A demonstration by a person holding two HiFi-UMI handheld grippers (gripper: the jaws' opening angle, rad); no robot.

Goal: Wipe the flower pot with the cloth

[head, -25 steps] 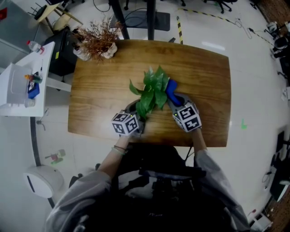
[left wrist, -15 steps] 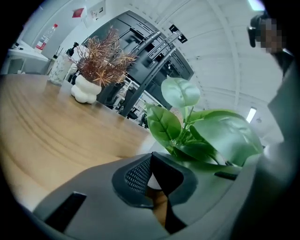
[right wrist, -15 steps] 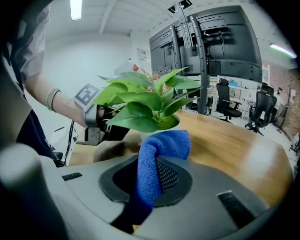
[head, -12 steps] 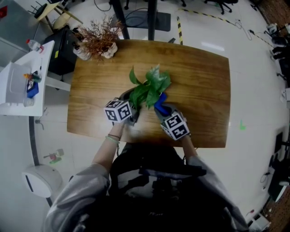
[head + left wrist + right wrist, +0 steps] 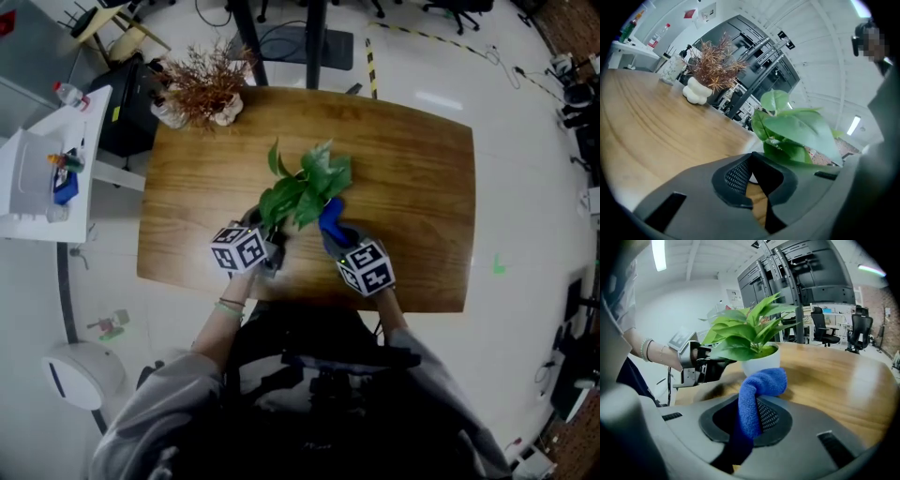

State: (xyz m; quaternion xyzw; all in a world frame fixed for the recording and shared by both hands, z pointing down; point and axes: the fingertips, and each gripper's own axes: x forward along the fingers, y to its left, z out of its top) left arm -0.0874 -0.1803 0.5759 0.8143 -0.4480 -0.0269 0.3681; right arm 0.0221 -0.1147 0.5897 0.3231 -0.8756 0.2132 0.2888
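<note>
A leafy green plant stands in a white flower pot on the wooden table; in the head view the leaves hide the pot. My left gripper is at the pot's left side, and a white sliver of the pot's wall shows between its nearly closed jaws. In the right gripper view that left gripper reaches in against the pot. My right gripper is shut on a blue cloth, whose folded end lies close in front of the pot's near side.
A dried brown plant in a lumpy white vase stands at the table's far left corner. A white side table with small items is off to the left. Chairs and racks stand on the floor beyond the table.
The plant has shifted slightly left. Both grippers have moved left, and the blue cloth has come round from the pot's right side to its near side.
</note>
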